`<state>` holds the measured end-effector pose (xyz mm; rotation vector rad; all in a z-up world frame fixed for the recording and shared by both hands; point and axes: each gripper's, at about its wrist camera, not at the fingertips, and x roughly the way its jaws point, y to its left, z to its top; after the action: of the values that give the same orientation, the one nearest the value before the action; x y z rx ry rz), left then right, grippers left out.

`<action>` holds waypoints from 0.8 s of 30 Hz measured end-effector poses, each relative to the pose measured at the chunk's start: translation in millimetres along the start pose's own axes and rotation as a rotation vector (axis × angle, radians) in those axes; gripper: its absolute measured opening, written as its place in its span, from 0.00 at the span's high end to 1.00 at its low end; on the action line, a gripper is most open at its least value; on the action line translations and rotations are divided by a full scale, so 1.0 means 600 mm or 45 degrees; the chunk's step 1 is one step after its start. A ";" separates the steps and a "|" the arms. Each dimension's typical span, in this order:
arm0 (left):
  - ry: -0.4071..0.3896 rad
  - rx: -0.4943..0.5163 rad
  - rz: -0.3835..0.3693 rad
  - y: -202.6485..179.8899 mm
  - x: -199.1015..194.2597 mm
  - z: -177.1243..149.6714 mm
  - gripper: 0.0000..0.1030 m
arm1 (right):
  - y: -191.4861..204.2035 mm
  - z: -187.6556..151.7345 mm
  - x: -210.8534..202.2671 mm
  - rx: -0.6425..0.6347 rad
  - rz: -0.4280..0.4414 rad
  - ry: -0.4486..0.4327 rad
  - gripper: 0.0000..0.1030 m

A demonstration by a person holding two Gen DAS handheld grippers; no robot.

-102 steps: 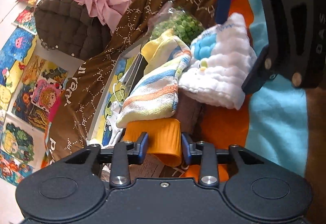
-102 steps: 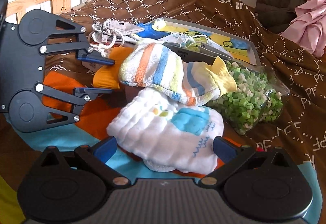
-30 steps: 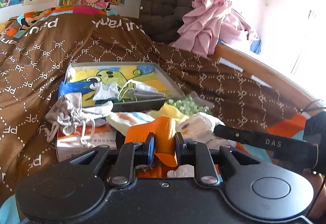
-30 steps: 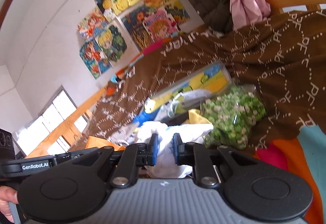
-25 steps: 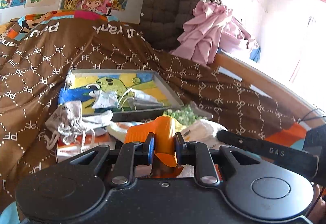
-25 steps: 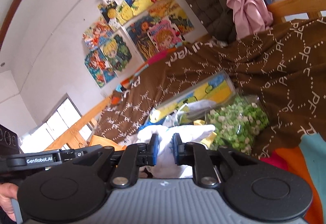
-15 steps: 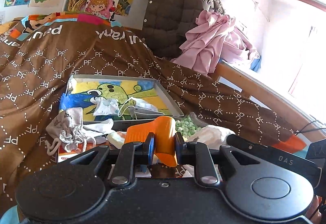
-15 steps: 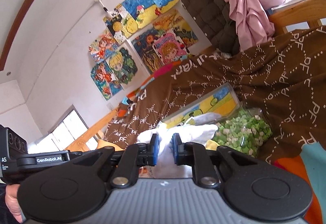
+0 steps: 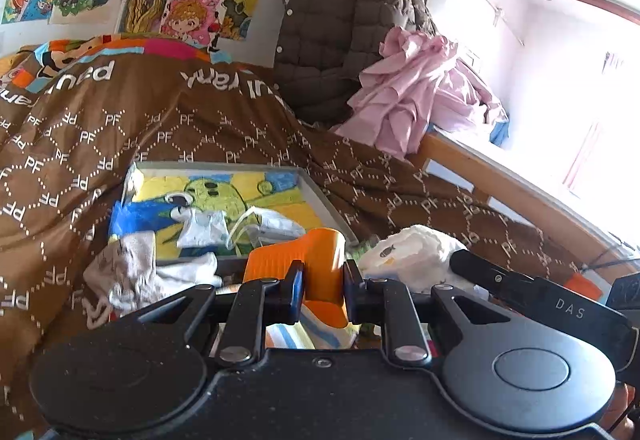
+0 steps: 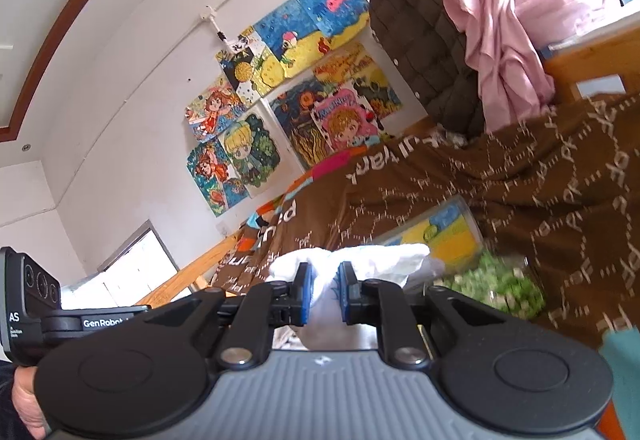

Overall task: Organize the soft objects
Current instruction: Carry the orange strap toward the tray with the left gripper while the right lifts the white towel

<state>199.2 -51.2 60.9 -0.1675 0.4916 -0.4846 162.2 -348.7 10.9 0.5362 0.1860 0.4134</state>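
Left wrist view: your left gripper (image 9: 320,290) clamps the ribbed orange fabric piece (image 9: 310,264); your right gripper (image 10: 322,294) pinches the white quilted cloth (image 10: 360,260). Carry both level to the grey shallow tray (image 9: 320,196).

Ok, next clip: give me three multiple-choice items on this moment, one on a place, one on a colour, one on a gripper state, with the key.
1. Where does the pink garment lie?
A. in the grey tray
B. draped beside the brown quilted jacket at the wooden bed rail
C. between the left gripper's fingers

2. What colour is the soft item in the left gripper?
A. orange
B. green
C. purple

3. How is the right gripper?
A. wide open, holding nothing
B. out of view
C. shut on the white cloth

Key: 1 B, the garment hangs next to the jacket, far behind the grey tray. 2 A, the orange item sits between the blue pads. 3 C, white fabric is pinched between its fingers.
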 end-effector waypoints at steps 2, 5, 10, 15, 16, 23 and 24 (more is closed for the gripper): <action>-0.020 -0.015 0.005 0.006 0.011 0.012 0.79 | -0.004 0.012 0.021 -0.010 -0.004 -0.028 0.85; -0.056 -0.014 0.024 0.016 0.038 0.032 0.79 | -0.015 0.032 0.060 -0.004 -0.006 -0.071 0.85; -0.125 -0.033 0.046 0.040 0.104 0.070 0.79 | -0.042 0.052 0.139 -0.041 -0.042 -0.098 0.85; -0.135 -0.014 0.056 0.061 0.192 0.088 0.79 | -0.074 0.055 0.217 -0.077 -0.101 -0.092 0.85; -0.133 -0.011 0.060 0.065 0.211 0.088 0.79 | -0.080 0.053 0.232 -0.093 -0.114 -0.087 0.85; -0.097 0.019 0.107 0.094 0.304 0.072 0.79 | -0.112 0.039 0.304 -0.074 -0.122 -0.069 0.85; -0.089 0.025 0.117 0.098 0.312 0.069 0.79 | -0.116 0.035 0.311 -0.074 -0.128 -0.059 0.85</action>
<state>387.4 -89.0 4.1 -0.1420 0.4241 -0.3926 359.6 -332.5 -20.1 0.4768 0.1547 0.3076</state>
